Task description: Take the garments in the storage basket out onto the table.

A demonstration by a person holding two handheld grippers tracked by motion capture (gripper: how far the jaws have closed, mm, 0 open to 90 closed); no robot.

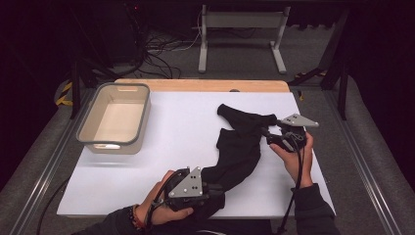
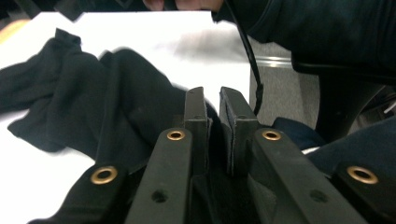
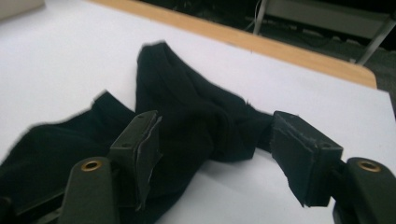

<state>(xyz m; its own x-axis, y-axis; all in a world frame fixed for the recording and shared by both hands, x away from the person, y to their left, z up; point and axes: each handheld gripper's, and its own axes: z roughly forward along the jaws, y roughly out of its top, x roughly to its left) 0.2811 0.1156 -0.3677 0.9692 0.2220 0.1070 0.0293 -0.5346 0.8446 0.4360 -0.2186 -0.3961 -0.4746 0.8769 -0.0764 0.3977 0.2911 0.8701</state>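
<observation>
The black garment (image 1: 240,147) lies on the white worktop (image 1: 181,127), long axis from 7 to 1 o'clock. The left hand-held gripper (image 2: 213,109) pinches its near end; the right hand-held gripper (image 3: 215,140) stands apart, straddling the far bunch.

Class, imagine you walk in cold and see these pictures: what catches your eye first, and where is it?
A black cloth garment sprawls across the right half of the white table, stark against it. The left gripper has the cloth's near end between its narrowly parted jaws at the table's front edge, while the right gripper, jaws wide apart, straddles a bunched part at the far end. An empty grey-rimmed beige tub sits at the far left.
</observation>
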